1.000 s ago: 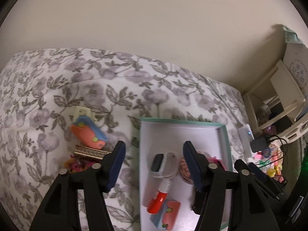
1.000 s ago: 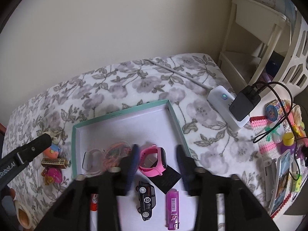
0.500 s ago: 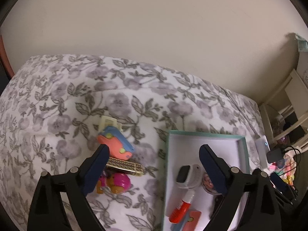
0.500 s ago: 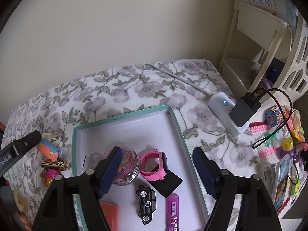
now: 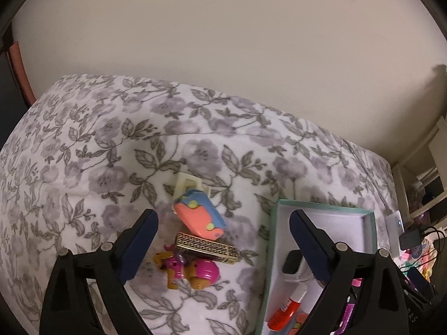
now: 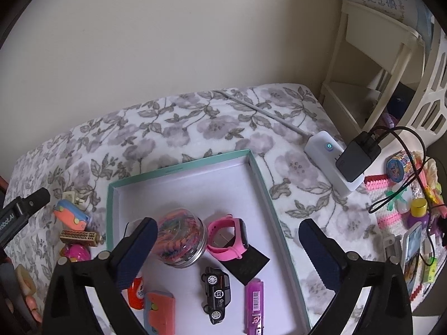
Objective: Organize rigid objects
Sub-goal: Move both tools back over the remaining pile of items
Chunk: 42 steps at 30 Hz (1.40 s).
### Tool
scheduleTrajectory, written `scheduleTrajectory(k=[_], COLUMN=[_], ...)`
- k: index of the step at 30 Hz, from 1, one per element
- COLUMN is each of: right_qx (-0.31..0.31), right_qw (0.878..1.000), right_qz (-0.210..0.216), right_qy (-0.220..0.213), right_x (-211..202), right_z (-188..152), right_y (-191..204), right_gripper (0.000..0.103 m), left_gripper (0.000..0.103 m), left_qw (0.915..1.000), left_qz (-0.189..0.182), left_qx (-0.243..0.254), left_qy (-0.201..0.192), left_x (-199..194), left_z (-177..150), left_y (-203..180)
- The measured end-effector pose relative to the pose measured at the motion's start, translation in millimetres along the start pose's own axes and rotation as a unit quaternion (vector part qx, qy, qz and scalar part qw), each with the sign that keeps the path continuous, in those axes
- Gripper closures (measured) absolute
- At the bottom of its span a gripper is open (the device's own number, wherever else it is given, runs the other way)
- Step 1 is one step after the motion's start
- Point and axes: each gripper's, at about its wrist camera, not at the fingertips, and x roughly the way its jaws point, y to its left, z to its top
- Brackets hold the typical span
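A teal-rimmed tray (image 6: 262, 176) with a white floor is seen lying on a floral-covered bed (image 6: 195, 122); inside it are found a clear round jar of coloured bands (image 6: 181, 237), a pink watch (image 6: 229, 237) just right of the jar, a black card (image 6: 245, 262) partly under the watch, a black toy car (image 6: 216, 293), a purple lighter (image 6: 254, 304) beside the car, a red-and-white tube (image 6: 136, 290) and an orange-and-blue case (image 6: 159, 315) at the near left; a white-strapped watch (image 5: 293, 262) is seen in the tray in the left view; outside the tray to its left, a second orange-and-blue case (image 5: 198, 215) lies on the bed against a cream plug piece (image 5: 187, 181), with a gold patterned bar (image 5: 206, 248) just before it and a pink-and-tan toy figure (image 5: 190, 270) touching that bar; the left tool (image 5: 223, 237) is held above these loose things, jaws spread wide, having opened within the last second, nothing gripped; the right tool (image 6: 226, 245) is held over the tray, jaws just opened to full width, the jar and pink watch lying between them but not pressed; right of the tray a white power strip (image 6: 327, 156) with a black adapter (image 6: 357, 159) is seen on the bed, a cream shelf unit (image 6: 371, 55) beyond it.
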Motion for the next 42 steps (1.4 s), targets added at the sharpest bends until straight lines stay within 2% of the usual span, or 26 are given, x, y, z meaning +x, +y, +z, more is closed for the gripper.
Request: scheduleTrajectory(k=[5, 11, 21, 25, 28, 32, 37, 42], right_qx=[-0.014, -0.036, -0.104, -0.123, -0.135, -0.148, -0.148, -0.139], right_qw=[1.0, 0.999, 0.99, 0.985, 0.982, 0.981, 0.981, 0.982], right_qz=[0.003, 0.027, 0.09, 0.121, 0.131, 0.123, 0.12, 0.117], right_qy=[0.0, -0.003, -0.012, -0.001, 0.009, 0.026, 0.044, 0.052], right_x=[-0.2, -2.1, -4.5, 4.1, 11.5, 23.3, 35.8, 41.9], right_z=[-1.0, -3.2, -15.7, -24.7, -31.5, -39.1, -45.0, -43.6], right_y=[12.4, 40.7, 110.9, 137.2, 151.7, 162.1, 162.7, 157.2], right_gripper=[0.001, 0.001, 0.001, 0.001, 0.0, 0.001, 0.0, 0.0], left_gripper=[0.008, 0.008, 0.008, 0.008, 0.008, 0.008, 0.008, 0.008], left_qw=[0.9999, 0.9988, 0.9947, 0.9934, 0.9916, 0.989, 0.9871, 0.9851], left_qz=[0.006, 0.016, 0.029, 0.036, 0.035, 0.024, 0.01, -0.014], left_qx=[-0.012, -0.047, -0.095, -0.099, -0.105, -0.108, -0.099, -0.103], left_qy=[0.0, 0.003, 0.028, 0.046, 0.066, 0.097, 0.126, 0.137], left_x=[0.2, -3.5, -4.1, 3.8, 14.1, 33.1, 51.7, 57.6], left_z=[4.1, 11.4, 12.3, 6.9, -0.1, -9.8, -21.0, -24.3], left_y=[17.9, 53.2, 111.9, 124.8, 130.0, 128.5, 118.1, 112.0])
